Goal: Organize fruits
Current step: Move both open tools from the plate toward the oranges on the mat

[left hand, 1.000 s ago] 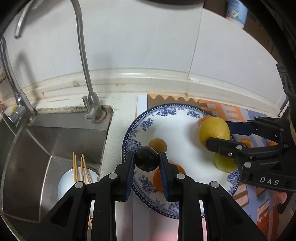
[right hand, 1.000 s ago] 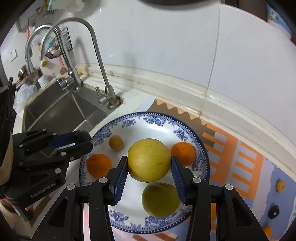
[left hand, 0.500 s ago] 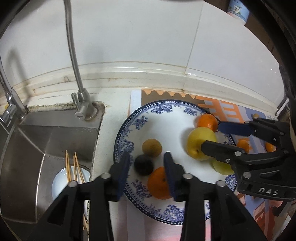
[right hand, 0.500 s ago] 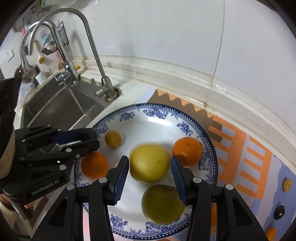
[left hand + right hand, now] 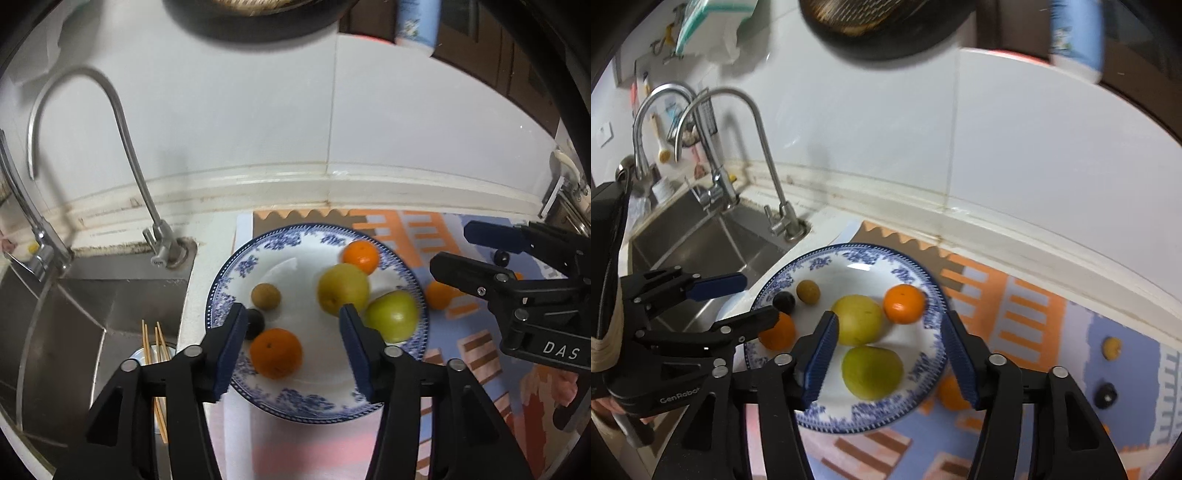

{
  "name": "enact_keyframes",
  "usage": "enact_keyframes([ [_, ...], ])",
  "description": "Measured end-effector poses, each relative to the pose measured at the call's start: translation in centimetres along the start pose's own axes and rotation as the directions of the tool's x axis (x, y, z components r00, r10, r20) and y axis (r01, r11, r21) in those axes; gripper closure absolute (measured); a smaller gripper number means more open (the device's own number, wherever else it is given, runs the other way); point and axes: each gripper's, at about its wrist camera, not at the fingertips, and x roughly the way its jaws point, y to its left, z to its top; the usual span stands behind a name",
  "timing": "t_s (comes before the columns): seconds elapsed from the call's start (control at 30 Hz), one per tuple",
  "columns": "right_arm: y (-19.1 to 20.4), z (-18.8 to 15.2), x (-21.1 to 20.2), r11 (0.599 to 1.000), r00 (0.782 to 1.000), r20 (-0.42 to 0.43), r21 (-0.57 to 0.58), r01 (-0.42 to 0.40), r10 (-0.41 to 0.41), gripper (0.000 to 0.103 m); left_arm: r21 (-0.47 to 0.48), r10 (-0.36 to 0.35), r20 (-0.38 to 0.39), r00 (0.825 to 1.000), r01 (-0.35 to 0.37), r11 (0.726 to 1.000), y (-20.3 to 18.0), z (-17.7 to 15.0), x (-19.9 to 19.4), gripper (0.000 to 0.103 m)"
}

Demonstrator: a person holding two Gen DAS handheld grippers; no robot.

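Observation:
A blue-rimmed white plate [image 5: 295,406] [image 5: 849,252] holds two oranges [image 5: 275,352] [image 5: 904,303], a dark plum [image 5: 255,324] [image 5: 783,301], a small brown fruit [image 5: 265,295], a yellow fruit [image 5: 343,288] [image 5: 857,319] and a green fruit [image 5: 393,319] [image 5: 871,371]. My left gripper [image 5: 291,317] [image 5: 759,299] hovers above the plate's left side, jaws opening, gripping nothing. My right gripper [image 5: 890,325] [image 5: 452,245] hangs over the plate's right side, jaws opening, the yellow and green fruit lying free below.
A steel sink [image 5: 74,302] with two faucets [image 5: 159,240] lies left, with a bowl and chopsticks [image 5: 155,350] in it. On the patterned mat [image 5: 1034,295] right of the plate lie a third orange [image 5: 951,393], a small yellow fruit [image 5: 1112,348] and a dark fruit [image 5: 1106,394]. A tiled wall stands behind.
The left gripper let the dark plum go onto the plate and the right let go of the yellow fruit. Both have opened wider and pulled up and back.

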Motion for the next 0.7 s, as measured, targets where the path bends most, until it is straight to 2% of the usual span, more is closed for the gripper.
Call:
enact_keyframes([
  [0.17, -1.3, -1.1, -2.8, 0.999, 1.0, 0.03, 0.039, 0.005, -0.006, 0.042, 0.031, 0.005, 0.05, 0.999, -0.007, 1.0, -2.1, 0.3, -2.3, 0.046],
  [0.33, -2.3, -2.2, -5.8, 0.998, 0.997, 0.072, 0.063, 0.031, -0.035, 0.042, 0.051, -0.007, 0.119, 0.993, 0.001, 0.999, -4.2, 0.2, -4.9, 0.038],
  [0.47, -3.4, -3.0, -8.1, 0.994, 0.992, 0.109, 0.09, 0.057, -0.067, 0.035, 0.064, -0.019, 0.165, 0.986, 0.008, 0.998, -5.8, -0.1, -6.5, 0.035],
  [0.6, -4.3, -3.7, -10.3, 0.989, 0.983, 0.143, 0.116, 0.096, -0.112, 0.035, 0.073, -0.047, 0.192, 0.98, 0.033, 0.997, -7.2, -0.4, -7.6, 0.033],
  [0.7, -4.8, -4.2, -11.6, 0.983, 0.975, 0.162, 0.127, 0.131, -0.15, 0.031, 0.078, -0.069, 0.2, 0.977, 0.055, 0.995, -8.1, -0.6, -7.9, 0.031],
])
